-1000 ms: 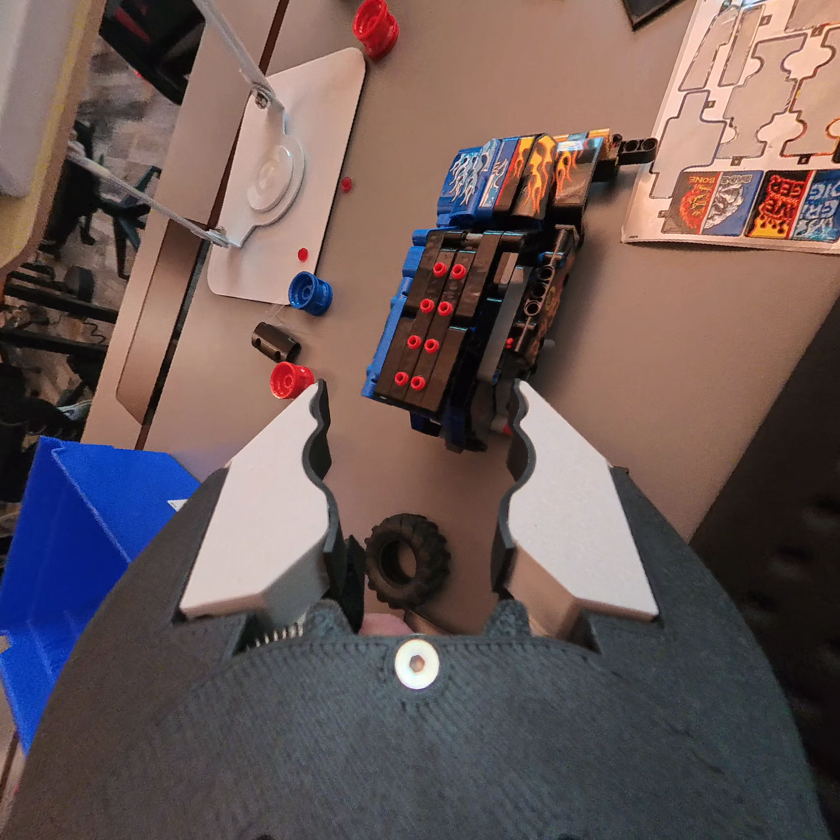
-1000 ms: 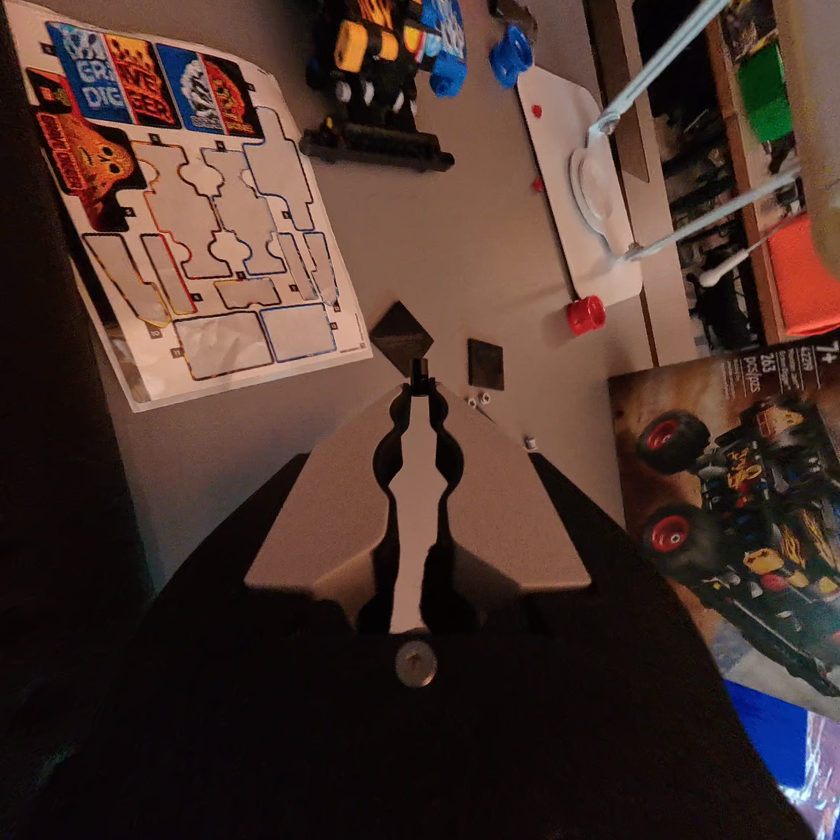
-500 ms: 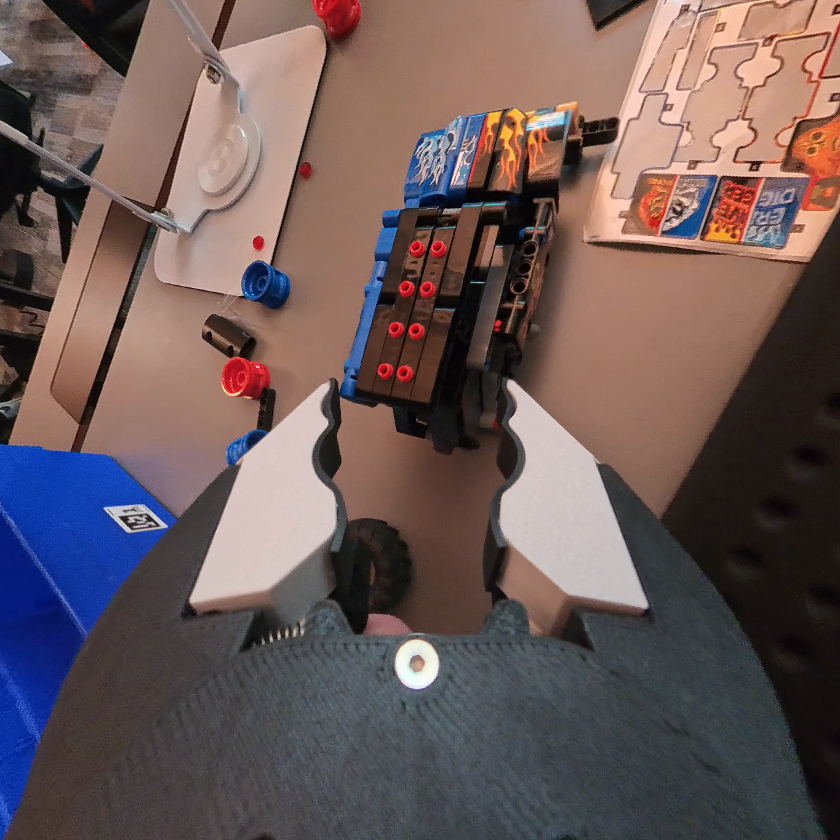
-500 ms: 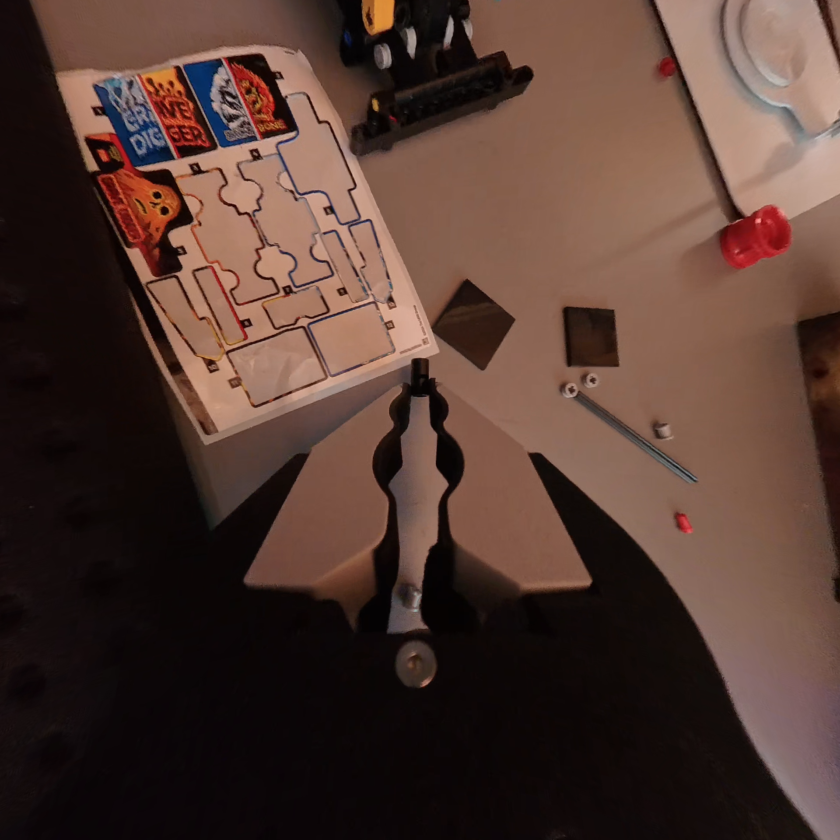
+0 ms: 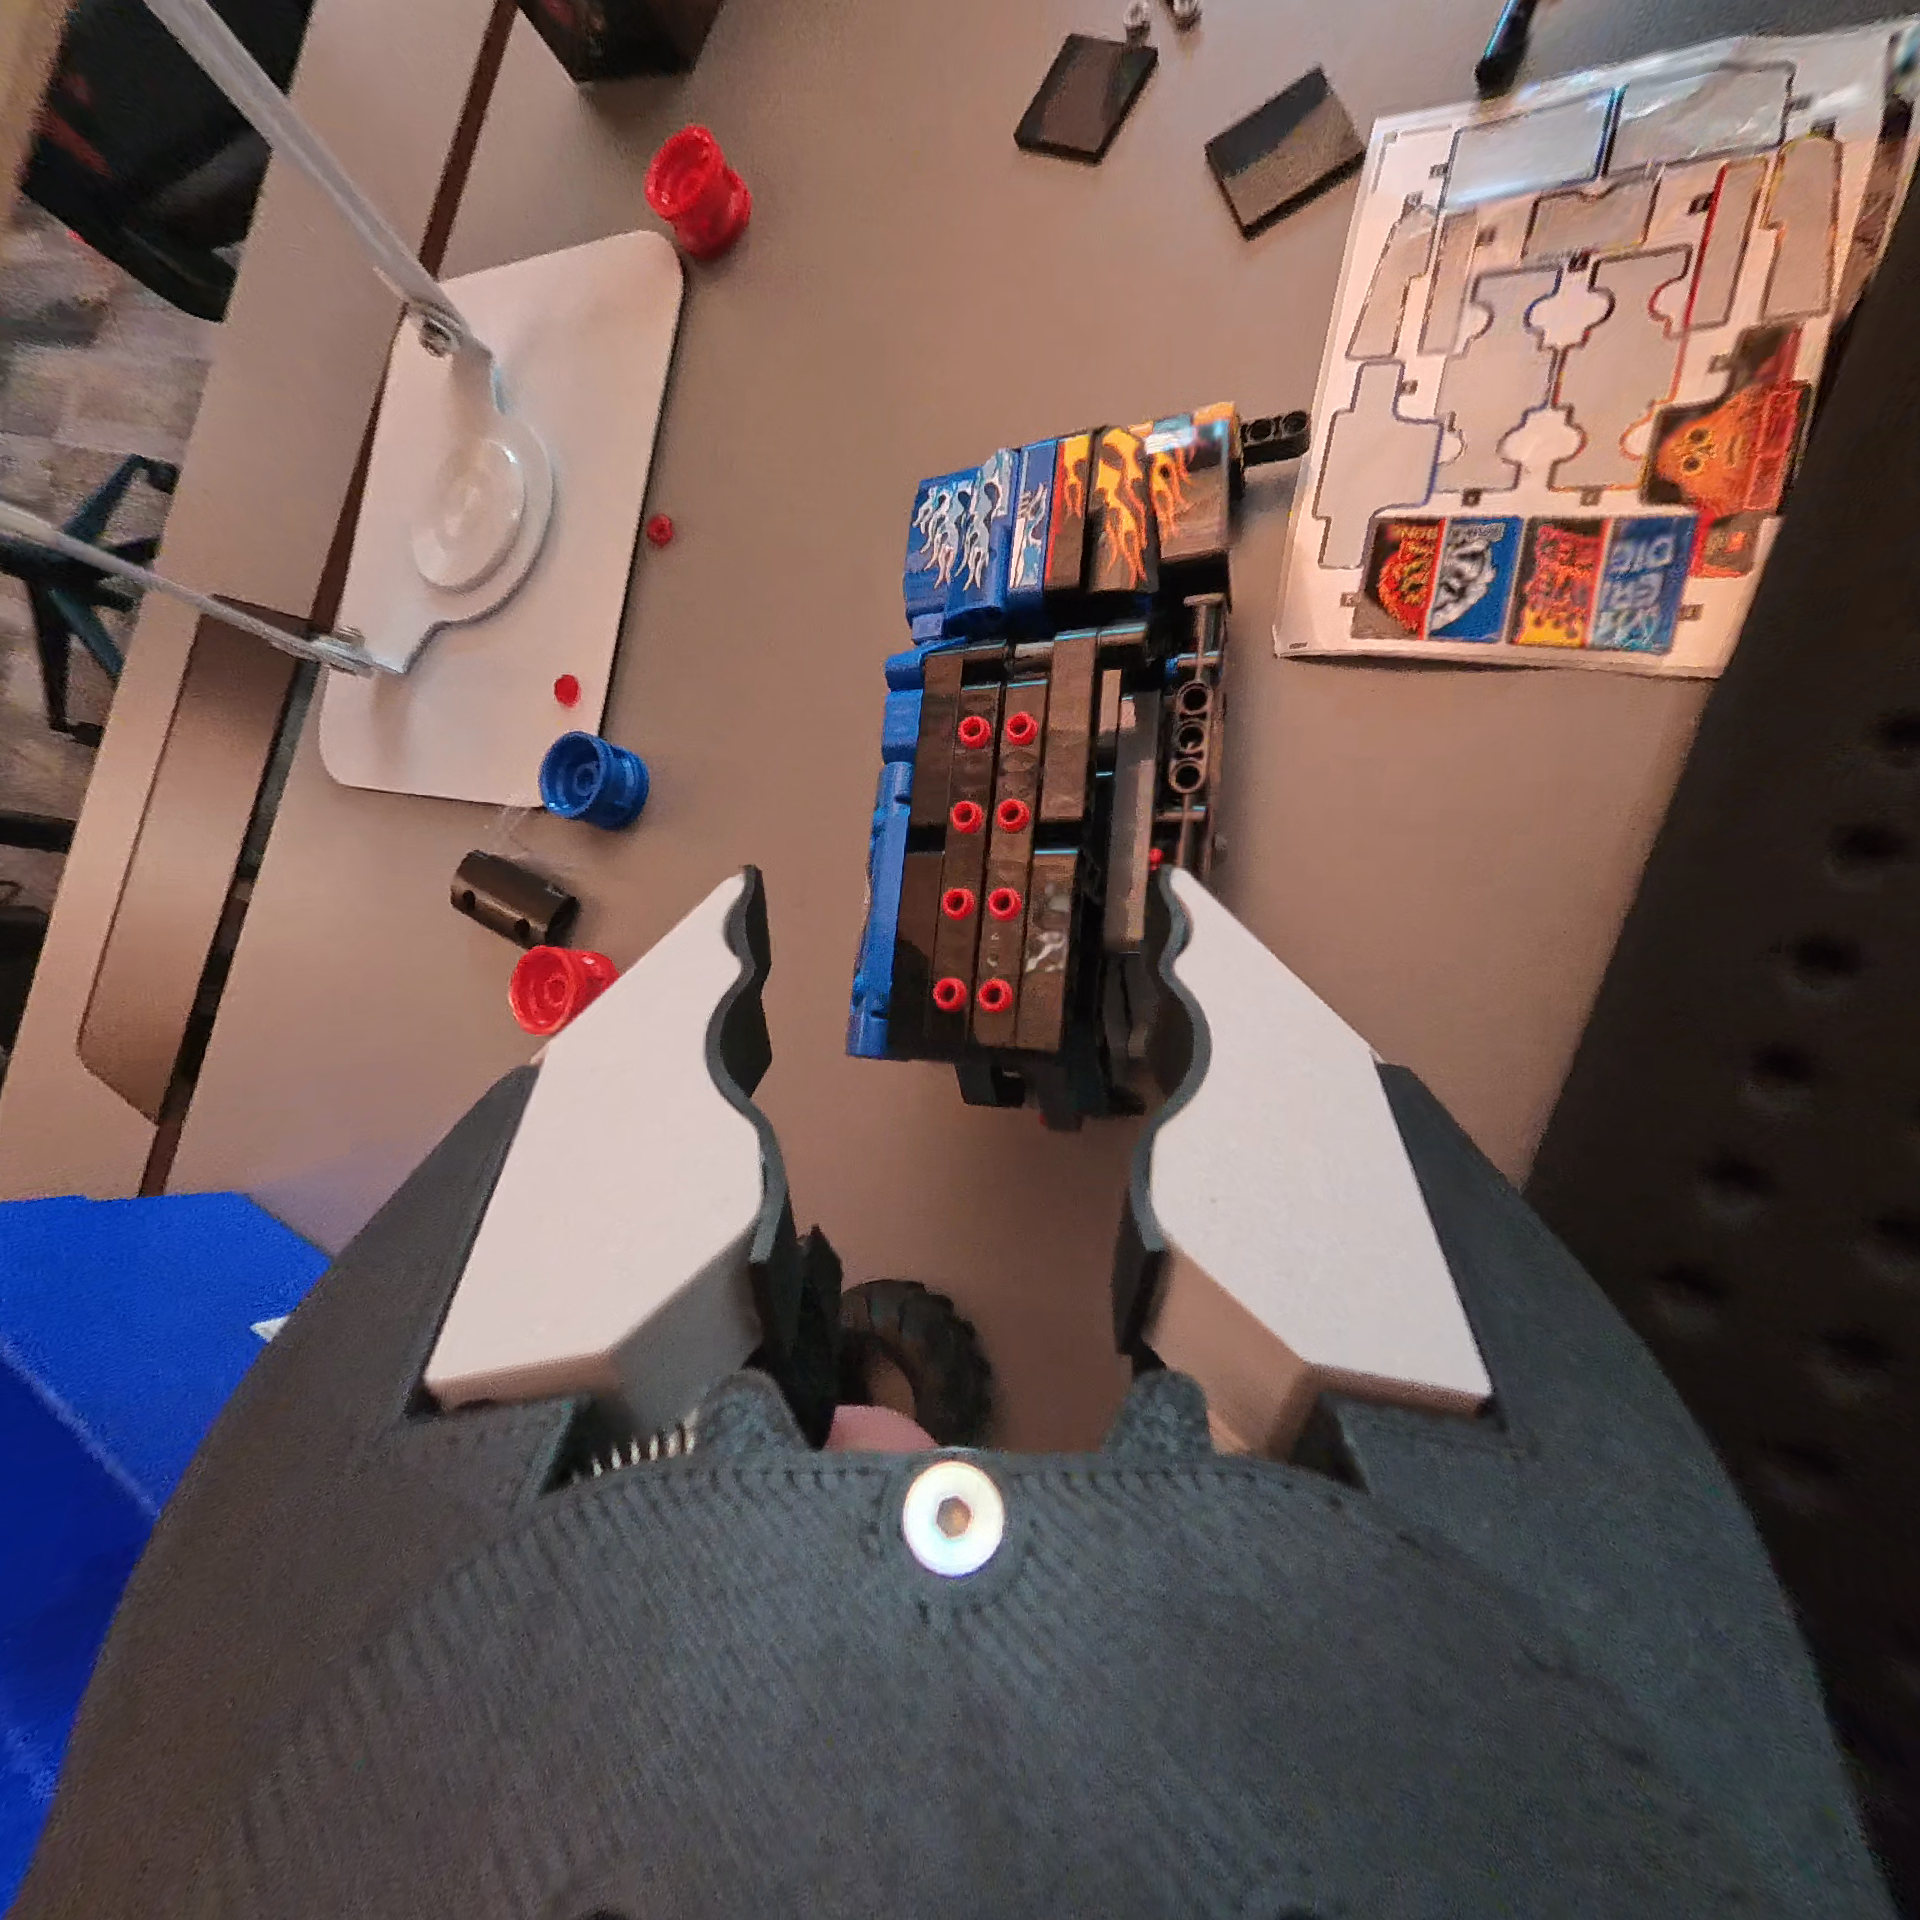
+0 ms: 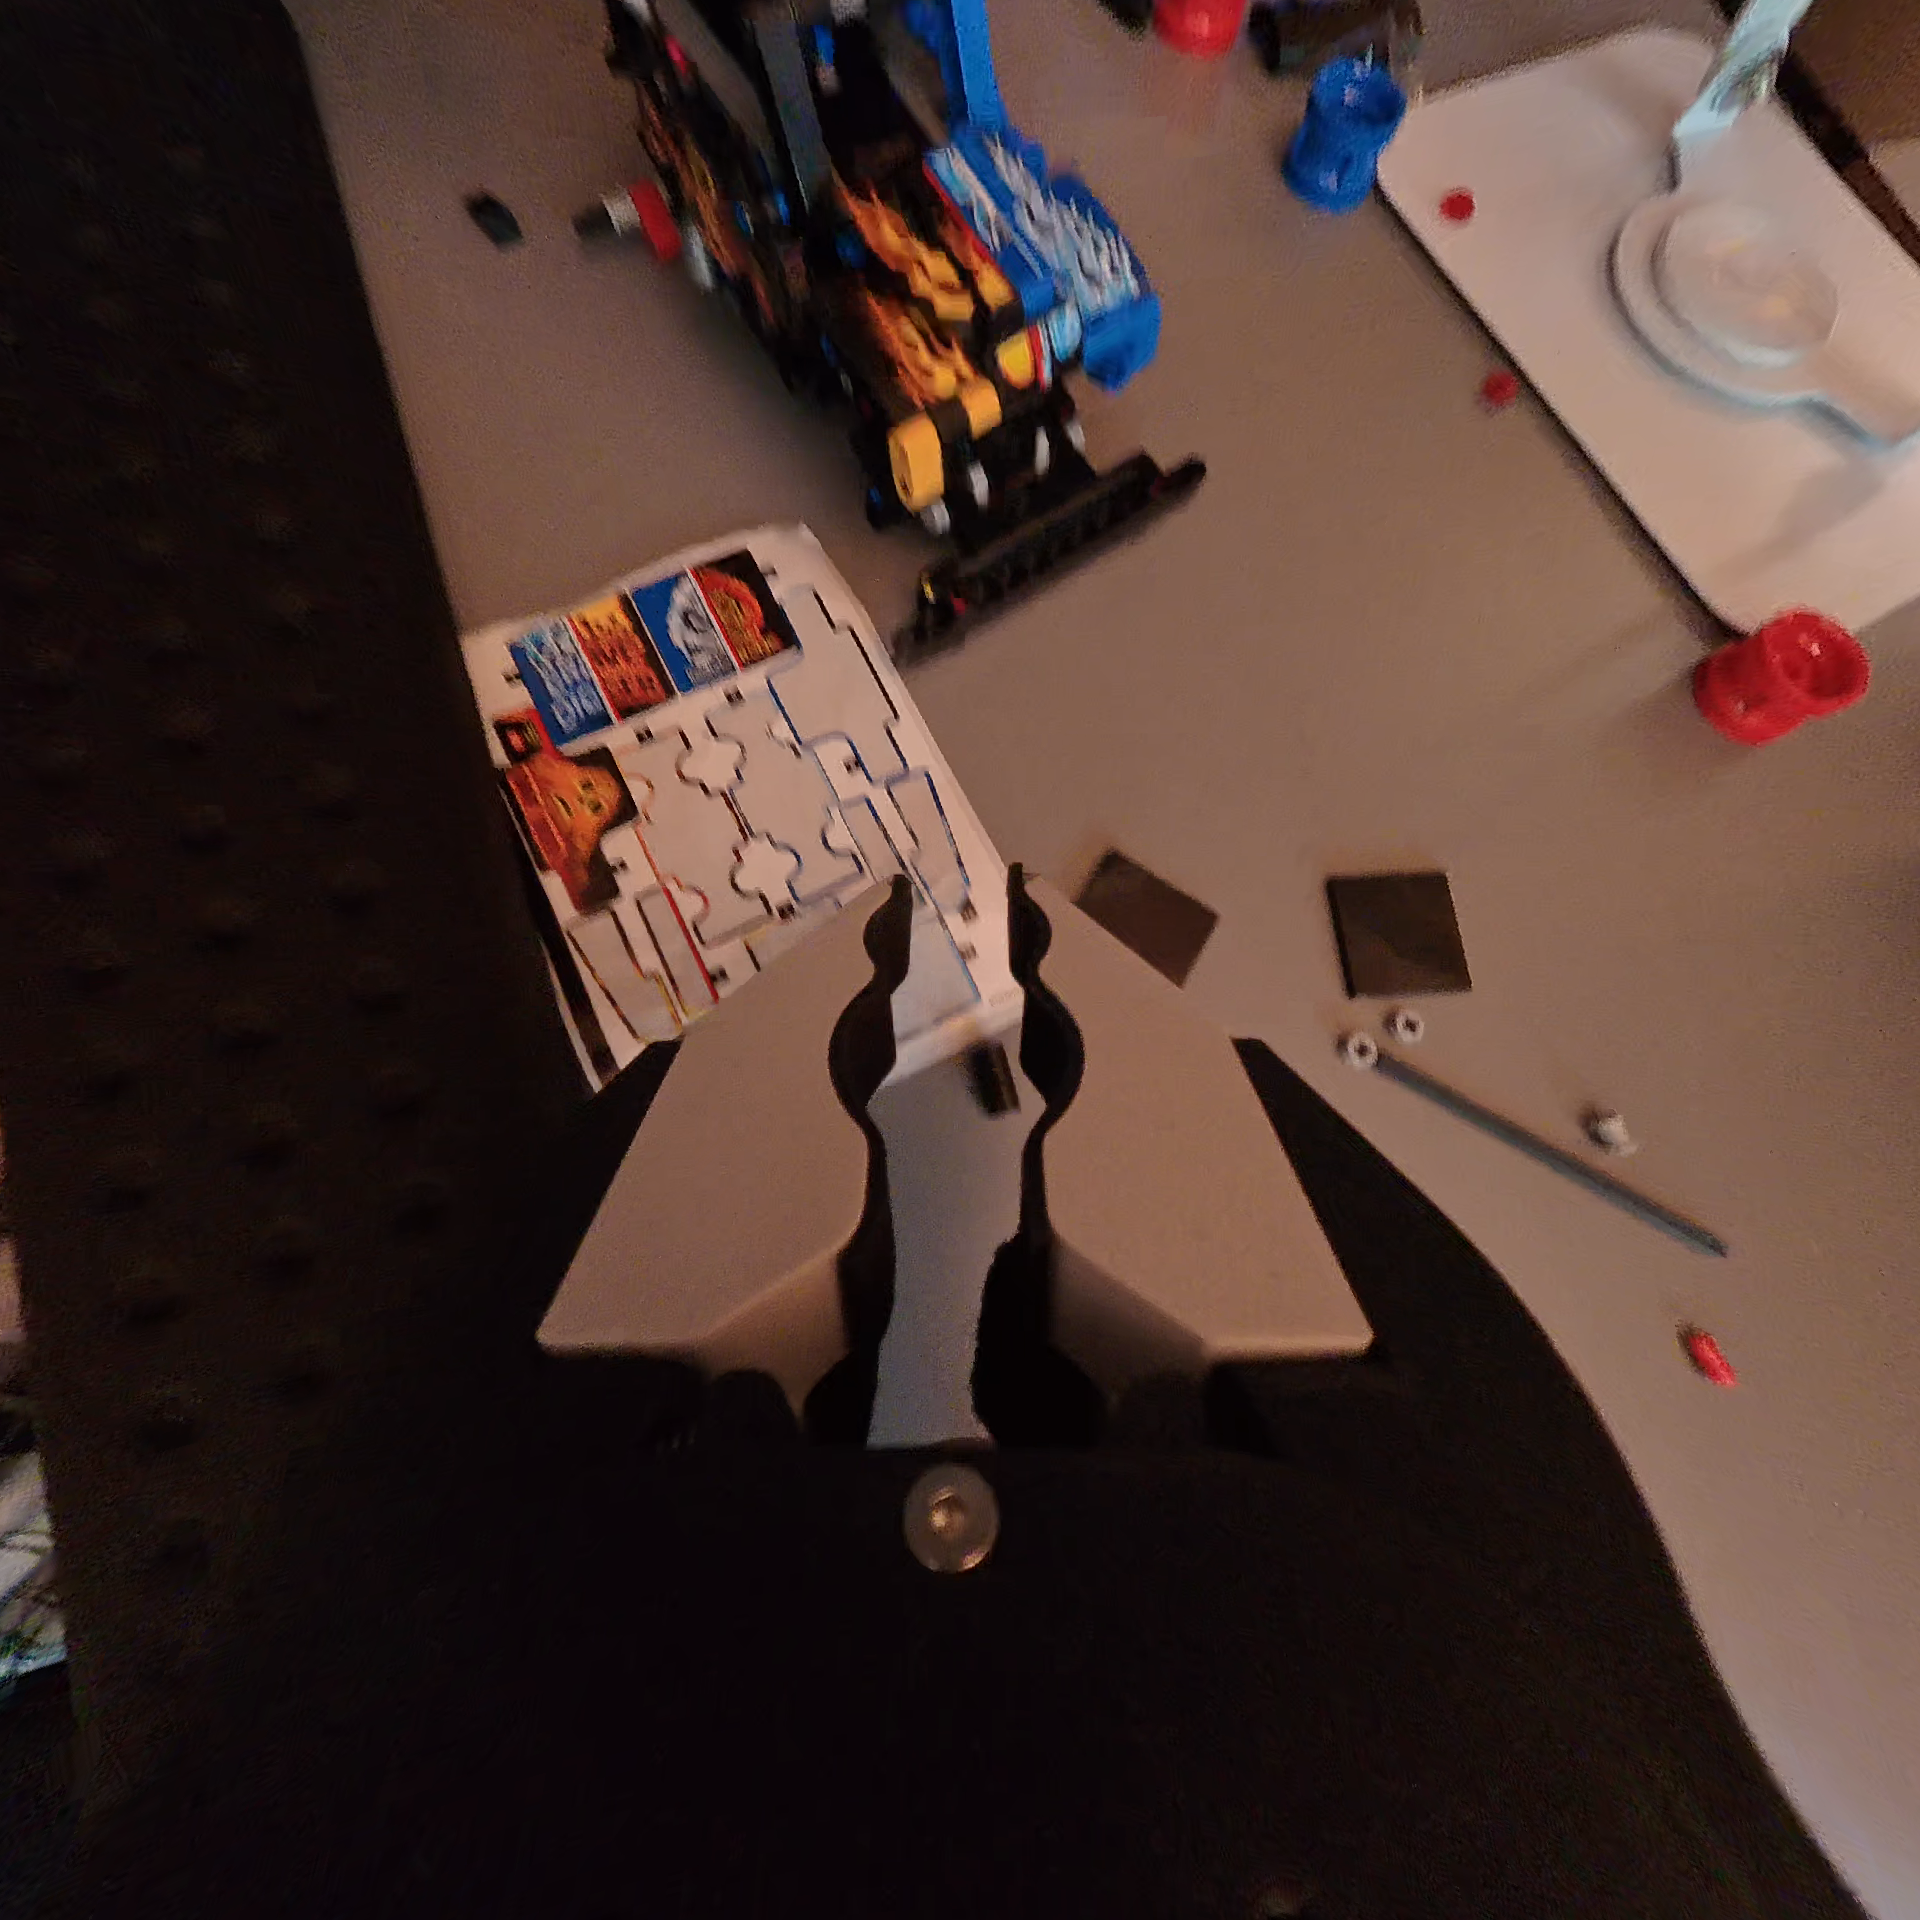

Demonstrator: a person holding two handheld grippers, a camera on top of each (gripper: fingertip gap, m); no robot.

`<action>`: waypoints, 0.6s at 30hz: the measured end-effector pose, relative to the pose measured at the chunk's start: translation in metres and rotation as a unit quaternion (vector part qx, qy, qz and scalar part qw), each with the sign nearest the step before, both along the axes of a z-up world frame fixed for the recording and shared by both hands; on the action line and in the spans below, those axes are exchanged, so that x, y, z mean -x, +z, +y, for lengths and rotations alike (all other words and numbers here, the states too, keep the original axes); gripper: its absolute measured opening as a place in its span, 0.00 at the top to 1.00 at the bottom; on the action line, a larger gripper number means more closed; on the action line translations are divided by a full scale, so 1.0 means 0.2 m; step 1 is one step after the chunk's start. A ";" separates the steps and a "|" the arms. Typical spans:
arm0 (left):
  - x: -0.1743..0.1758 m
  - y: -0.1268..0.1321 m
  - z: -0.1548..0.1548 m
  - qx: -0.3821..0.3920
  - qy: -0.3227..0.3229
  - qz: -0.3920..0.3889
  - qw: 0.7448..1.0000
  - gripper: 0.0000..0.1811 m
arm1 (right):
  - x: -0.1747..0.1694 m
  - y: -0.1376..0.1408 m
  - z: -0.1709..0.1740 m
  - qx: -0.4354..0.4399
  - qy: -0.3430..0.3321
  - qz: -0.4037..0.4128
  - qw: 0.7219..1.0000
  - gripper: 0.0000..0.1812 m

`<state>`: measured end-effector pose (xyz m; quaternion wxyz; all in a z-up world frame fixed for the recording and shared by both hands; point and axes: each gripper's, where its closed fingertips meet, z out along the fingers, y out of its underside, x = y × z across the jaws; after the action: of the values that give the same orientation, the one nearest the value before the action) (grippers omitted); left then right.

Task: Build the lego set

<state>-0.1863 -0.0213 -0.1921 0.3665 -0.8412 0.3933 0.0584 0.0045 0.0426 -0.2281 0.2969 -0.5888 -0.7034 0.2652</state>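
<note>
Nearest the left gripper (image 5: 961, 894), a black tyre (image 5: 914, 1356) lies on the counter (image 5: 1403, 883) between its widely parted, empty fingers (image 5: 644, 1132). Just beyond the fingertips — the lego truck body (image 5: 1049, 790), blue and black with flame panels and red studs, lying flat. Left of it: red hub (image 5: 556, 987), black connector (image 5: 511, 896), blue hub (image 5: 592, 779), white lamp base (image 5: 509, 520). Far right — sticker sheet (image 5: 1558, 416).

Right gripper (image 6: 958, 888): fingers slightly apart, empty; a small black pin (image 6: 992, 1075) lies on the counter below them. Beyond: two black tiles (image 6: 1397, 933), grey axle (image 6: 1538, 1158).
</note>
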 end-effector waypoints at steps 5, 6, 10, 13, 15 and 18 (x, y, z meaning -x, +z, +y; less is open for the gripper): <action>-0.04 -0.04 0.02 0.008 -0.008 -0.011 1.000 0.70 | 0.14 0.09 -0.08 0.046 0.009 0.047 0.998 0.91; -0.05 -0.03 0.02 0.000 -0.005 -0.010 1.000 0.70 | 0.17 0.11 -0.10 0.063 0.007 0.058 0.996 0.91; -0.09 -0.03 0.02 -0.042 0.007 -0.003 0.999 0.71 | 0.30 0.18 -0.14 0.154 -0.008 0.109 0.982 0.93; -0.14 -0.01 0.01 -0.089 0.010 0.035 0.995 0.71 | 0.39 0.22 -0.15 0.218 -0.021 0.133 0.966 0.94; -0.17 0.00 0.01 -0.121 0.006 0.071 0.990 0.71 | 0.44 0.25 -0.15 0.257 -0.028 0.149 0.954 0.95; -0.22 0.00 0.00 -0.163 0.003 0.105 0.981 0.71 | 0.49 0.26 -0.16 0.298 -0.034 0.156 0.941 0.95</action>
<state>-0.1426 -0.0209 -0.1919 0.4553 -0.7604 0.4124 0.2106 -0.0937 0.0096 -0.1765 0.2230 -0.6253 -0.5163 0.5411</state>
